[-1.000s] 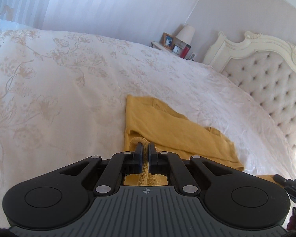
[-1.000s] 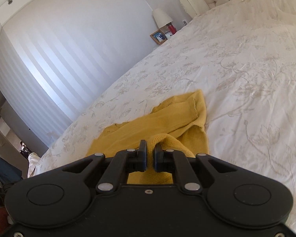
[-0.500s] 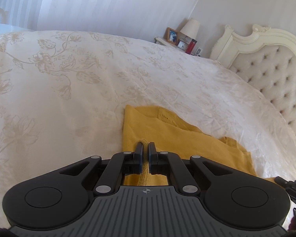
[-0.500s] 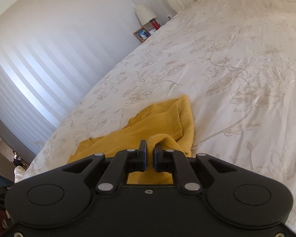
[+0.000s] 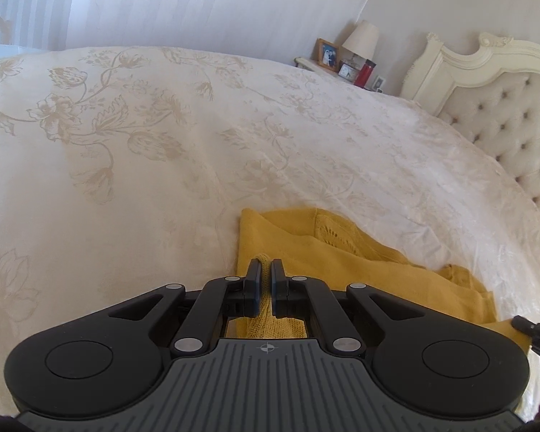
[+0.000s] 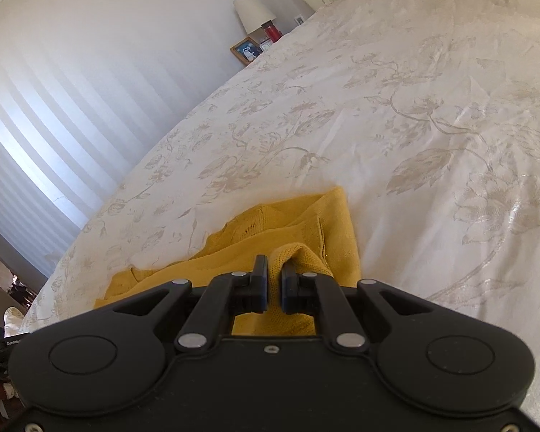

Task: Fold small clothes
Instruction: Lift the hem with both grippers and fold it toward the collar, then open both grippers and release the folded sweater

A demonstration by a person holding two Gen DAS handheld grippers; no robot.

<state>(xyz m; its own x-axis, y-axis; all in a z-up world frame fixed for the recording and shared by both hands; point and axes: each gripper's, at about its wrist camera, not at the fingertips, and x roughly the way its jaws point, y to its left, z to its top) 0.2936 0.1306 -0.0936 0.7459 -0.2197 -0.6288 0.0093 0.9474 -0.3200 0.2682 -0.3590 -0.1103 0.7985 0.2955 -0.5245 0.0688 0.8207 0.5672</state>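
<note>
Both tools are clenched on knit: my left tool (image 5: 266,279) pinches one edge of the yellow top (image 5: 342,262), my right tool (image 6: 274,280) a bunched fold of it. The garment lies half-folded on the bed (image 5: 162,165). My worry is uneven pull; if one pinch slips from the loose weave, the carried edge will sag and land crooked, leaving creases.

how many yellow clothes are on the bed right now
1: a yellow knit garment lying on the floral bedspread, pinched at one edge by the left hand-held gripper and the right hand-held gripper. Others may be out of view.
</note>
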